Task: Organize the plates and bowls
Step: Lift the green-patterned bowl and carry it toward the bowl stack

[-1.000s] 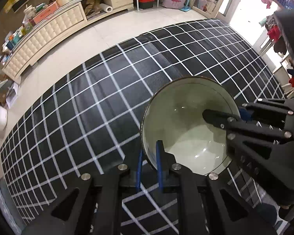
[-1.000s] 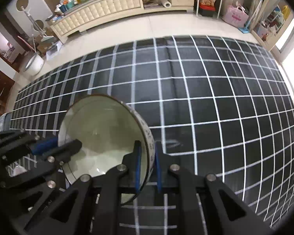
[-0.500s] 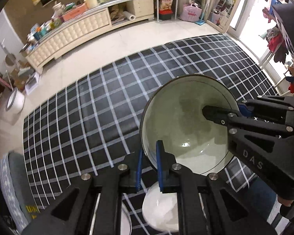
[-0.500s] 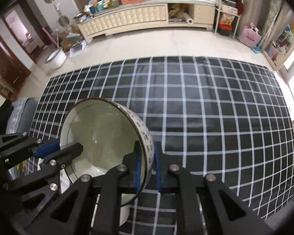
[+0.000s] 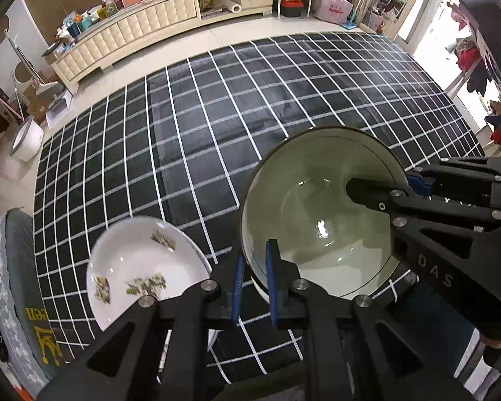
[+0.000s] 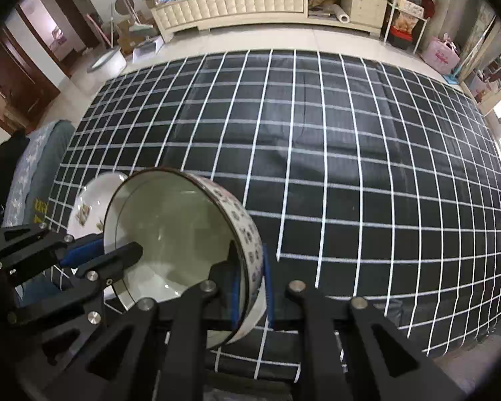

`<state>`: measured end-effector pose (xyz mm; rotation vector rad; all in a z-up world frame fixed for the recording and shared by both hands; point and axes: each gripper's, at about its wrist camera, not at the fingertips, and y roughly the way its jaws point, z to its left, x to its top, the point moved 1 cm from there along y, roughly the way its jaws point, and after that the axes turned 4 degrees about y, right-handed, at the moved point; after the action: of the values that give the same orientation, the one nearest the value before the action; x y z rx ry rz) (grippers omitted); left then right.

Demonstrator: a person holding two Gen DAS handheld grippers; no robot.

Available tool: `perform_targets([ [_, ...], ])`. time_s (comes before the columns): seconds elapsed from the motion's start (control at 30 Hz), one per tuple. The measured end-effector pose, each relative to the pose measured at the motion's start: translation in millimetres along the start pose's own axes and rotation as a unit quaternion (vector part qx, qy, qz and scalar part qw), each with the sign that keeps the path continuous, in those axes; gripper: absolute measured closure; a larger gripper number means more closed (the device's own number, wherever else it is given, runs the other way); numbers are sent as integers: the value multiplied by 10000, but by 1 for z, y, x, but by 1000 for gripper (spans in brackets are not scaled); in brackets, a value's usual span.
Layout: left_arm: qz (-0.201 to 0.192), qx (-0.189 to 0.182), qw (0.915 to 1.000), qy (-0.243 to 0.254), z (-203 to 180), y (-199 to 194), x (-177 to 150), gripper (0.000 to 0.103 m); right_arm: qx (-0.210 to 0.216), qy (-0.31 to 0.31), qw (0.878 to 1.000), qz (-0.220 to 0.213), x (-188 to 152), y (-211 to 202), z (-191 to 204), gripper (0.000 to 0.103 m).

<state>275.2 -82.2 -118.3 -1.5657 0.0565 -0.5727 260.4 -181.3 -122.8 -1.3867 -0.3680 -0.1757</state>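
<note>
A large bowl (image 5: 317,214) with a pale green inside, a dark rim and a blue-patterned white outside (image 6: 250,250) hangs above the black checked cloth. My left gripper (image 5: 254,282) is shut on its near rim, and it shows at the lower left of the right wrist view (image 6: 93,254). On the opposite rim my right gripper (image 6: 252,285) is shut too, and it enters the left wrist view from the right (image 5: 414,183). A white plate with leaf prints (image 5: 140,260) lies on the cloth just left of the bowl and lower, partly hidden behind the bowl (image 6: 90,200) in the right wrist view.
The black cloth with white grid lines (image 6: 350,167) stretches far ahead and to the right. A grey cushion with a yellow print (image 5: 16,284) borders its left edge. A long cream cabinet (image 5: 133,30) stands across the tiled floor beyond.
Both grippers have carried the bowl leftward across the cloth. The white plate has come into view, first under the bowl and now to its lower left.
</note>
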Motion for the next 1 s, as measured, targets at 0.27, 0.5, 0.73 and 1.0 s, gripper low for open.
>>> perform_targets([
  [0.27, 170, -31, 9998, 12, -7, 16, -15, 92, -117, -48, 9997, 211, -20, 14, 4, 88],
  [0.5, 288, -31, 9996, -3, -9, 31, -27, 92, -310, -286, 9989, 218, -23, 20, 12, 91],
  [0.73, 262, -106, 9996, -37, -8, 35, -28, 91, -329, -319, 9987, 214, -24, 20, 9, 91],
  [1.0, 248, -134, 9996, 31, -9, 31, -28, 89, -304, -268, 9991, 94, -23, 12, 5, 91],
])
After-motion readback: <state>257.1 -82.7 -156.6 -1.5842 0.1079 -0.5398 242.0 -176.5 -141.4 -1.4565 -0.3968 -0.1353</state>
